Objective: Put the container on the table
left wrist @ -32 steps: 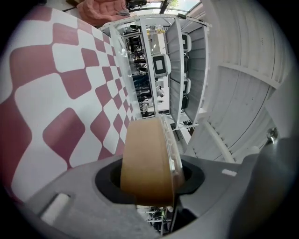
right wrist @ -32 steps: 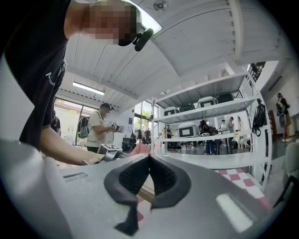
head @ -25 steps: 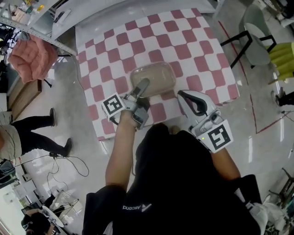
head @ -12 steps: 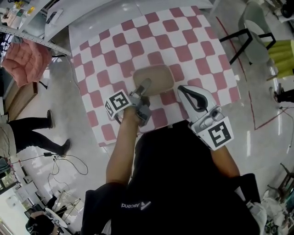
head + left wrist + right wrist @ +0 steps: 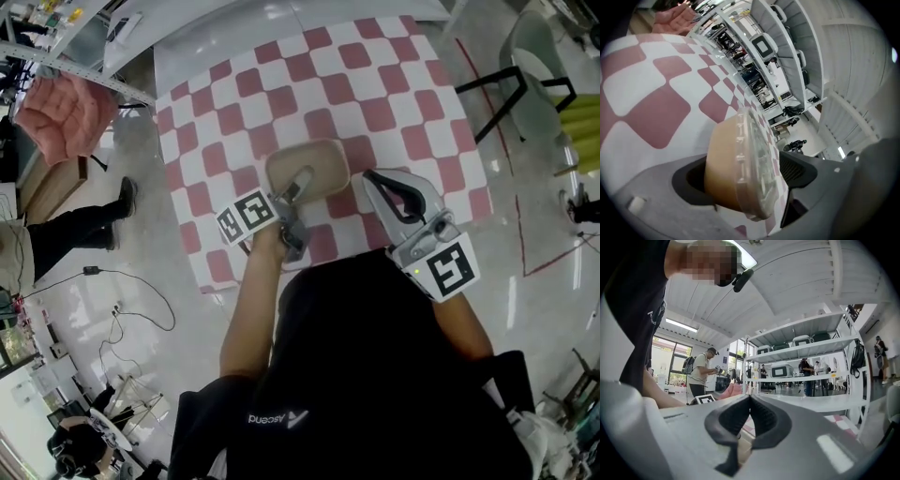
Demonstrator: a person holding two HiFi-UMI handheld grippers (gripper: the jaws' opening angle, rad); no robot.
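Observation:
A tan container [image 5: 307, 167] with a clear lid rests on the pink-and-white checked table [image 5: 375, 66], near its front edge. My left gripper [image 5: 298, 183] reaches over its near rim. In the left gripper view the container [image 5: 726, 164] stands between the jaws of the left gripper [image 5: 745, 180]. These jaws have just been opening, and a gap shows between the lid and one pad. My right gripper [image 5: 375, 176] hovers just right of the container with its tips together. In the right gripper view the right gripper [image 5: 749, 398] holds nothing.
A dark-framed chair [image 5: 525, 75] stands right of the table by a red floor line. At the left are a pink garment [image 5: 66, 112] on a rack, a standing person [image 5: 56, 244] and floor cables [image 5: 122, 309]. White shelving fills the background.
The container has come down and now lies flat on the cloth. My left jaws have spread apart around it. The right gripper has shifted a little toward the container.

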